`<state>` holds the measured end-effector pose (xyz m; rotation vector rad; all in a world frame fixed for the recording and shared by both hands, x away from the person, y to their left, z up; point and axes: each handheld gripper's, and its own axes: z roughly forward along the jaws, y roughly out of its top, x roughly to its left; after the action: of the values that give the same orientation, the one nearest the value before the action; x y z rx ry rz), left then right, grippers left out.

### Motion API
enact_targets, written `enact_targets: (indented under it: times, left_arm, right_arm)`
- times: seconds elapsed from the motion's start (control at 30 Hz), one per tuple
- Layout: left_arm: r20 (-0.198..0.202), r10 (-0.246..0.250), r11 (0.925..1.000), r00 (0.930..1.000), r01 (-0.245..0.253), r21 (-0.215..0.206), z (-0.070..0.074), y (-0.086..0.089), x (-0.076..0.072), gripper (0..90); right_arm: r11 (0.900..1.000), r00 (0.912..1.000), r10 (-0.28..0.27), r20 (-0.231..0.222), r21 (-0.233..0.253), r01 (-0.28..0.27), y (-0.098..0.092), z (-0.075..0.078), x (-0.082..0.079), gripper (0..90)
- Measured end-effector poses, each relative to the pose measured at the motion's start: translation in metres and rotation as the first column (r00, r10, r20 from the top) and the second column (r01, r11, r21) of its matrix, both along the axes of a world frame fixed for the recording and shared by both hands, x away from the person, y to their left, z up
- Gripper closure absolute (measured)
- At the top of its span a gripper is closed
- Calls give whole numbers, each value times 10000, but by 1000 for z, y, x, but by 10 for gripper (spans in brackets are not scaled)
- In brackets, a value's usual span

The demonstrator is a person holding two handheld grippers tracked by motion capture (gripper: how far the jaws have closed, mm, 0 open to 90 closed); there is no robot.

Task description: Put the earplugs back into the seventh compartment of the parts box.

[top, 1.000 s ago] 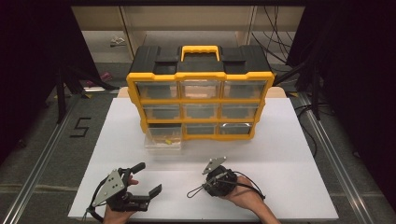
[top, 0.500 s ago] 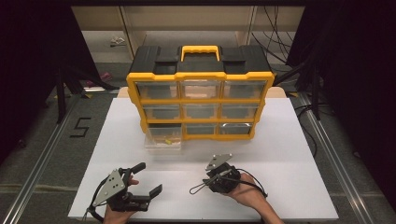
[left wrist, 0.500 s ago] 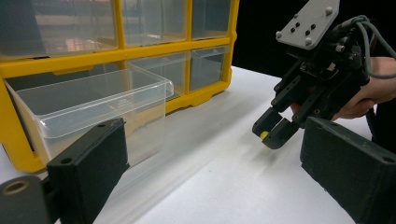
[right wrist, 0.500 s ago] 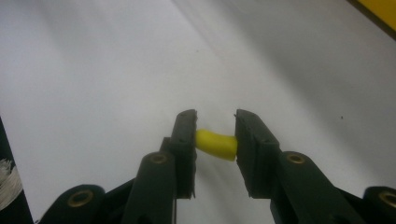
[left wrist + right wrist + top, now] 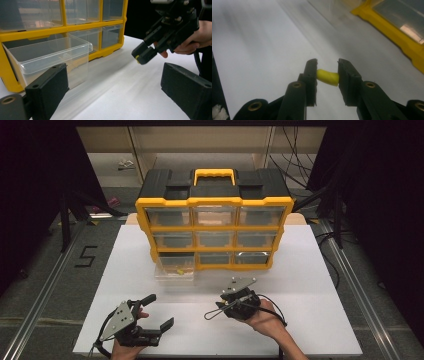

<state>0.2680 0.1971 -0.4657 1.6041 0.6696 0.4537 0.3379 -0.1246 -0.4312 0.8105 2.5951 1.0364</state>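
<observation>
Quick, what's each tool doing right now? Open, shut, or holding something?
Left tool: open, holding nothing.
Right tool: shut on a small yellow piece.

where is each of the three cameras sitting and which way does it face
High view: above the person's side, looking forward and down on the white table; both hands show.
Left gripper view: on the open left claw, facing the yellow-framed drawer cabinet and its pulled-out clear plastic drawer.
Right gripper view: on the right claw, pinching a small yellow piece.
Shared: the left gripper view and high view both show the right claw.
</observation>
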Motion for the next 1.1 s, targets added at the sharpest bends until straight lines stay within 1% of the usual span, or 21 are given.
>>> enact_targets:
  times: [0.03,0.17,0.4,0.53,0.6,0.7,0.77,0.83,0.97,1.1]
  left_arm:
    - [3,4,10000,10000,-4,4,0,0,0,74]
    - [11,1,10000,10000,-1,4,0,0,0,75]
    - [17,72,10000,10000,-72,-31,0,1,0,75]
    - [34,67,10000,10000,-67,-2,0,1,0,75]
    - [33,63,10000,10000,-63,-6,0,1,0,75]
    - [15,72,10000,10000,-72,-20,0,1,0,75]
    - [22,66,10000,10000,-65,-35,0,2,0,75]
    - [23,64,10000,10000,-64,-45,0,2,0,75]
    - [13,57,10000,10000,-57,-33,0,2,0,75]
    - [-8,49,10000,10000,-49,-47,0,1,1,75]
  right_arm:
    - [9998,10000,-48,63,171,47,1,3,1,696]
    - [9986,9995,-73,292,518,58,5,12,5,696]
    - [9968,9981,-82,611,803,32,14,27,12,696]
    - [9943,9972,-122,743,1067,43,18,34,17,697]
    - [9916,9973,-158,711,1290,65,21,38,21,699]
    - [9912,9976,-88,688,1321,-3,27,43,26,698]
    - [9870,9976,-95,686,1607,-16,32,48,30,699]
    - [9852,9974,-120,706,1716,-2,38,50,34,699]
    - [9826,9987,-138,488,1859,45,50,47,43,702]
    - [9786,9988,-176,452,2054,80,60,45,50,704]
